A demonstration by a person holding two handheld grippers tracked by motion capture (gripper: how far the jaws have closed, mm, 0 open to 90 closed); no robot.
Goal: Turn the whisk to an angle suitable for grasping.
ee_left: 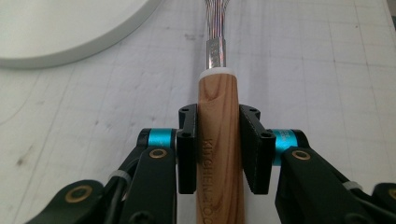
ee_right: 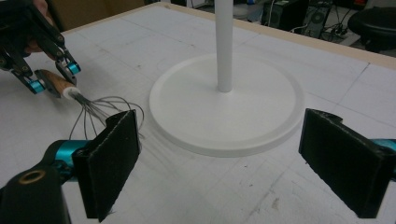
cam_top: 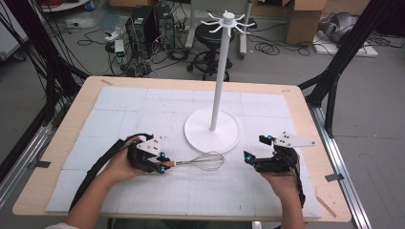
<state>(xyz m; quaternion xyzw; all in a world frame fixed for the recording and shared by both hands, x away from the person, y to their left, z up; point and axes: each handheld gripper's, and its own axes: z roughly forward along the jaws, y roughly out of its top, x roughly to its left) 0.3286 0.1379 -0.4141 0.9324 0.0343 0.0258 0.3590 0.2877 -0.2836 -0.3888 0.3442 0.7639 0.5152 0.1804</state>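
White gridded table mat (cam_top: pixel 143 109) lies beneath the left gripper (ee_left: pixel 218 140), clamped on a whisk (ee_left: pixel 218 140) handle marked "KITCHEN", right gripper (ee_right: pixel 224 158) spread empty.

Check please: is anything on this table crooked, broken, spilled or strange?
Nothing stands out. The left hand-held gripper is shut squarely on the wooden handle of the metal wire whisk. The white hook stand with round base is upright. The white gridded mat lies flat, with only small marks.
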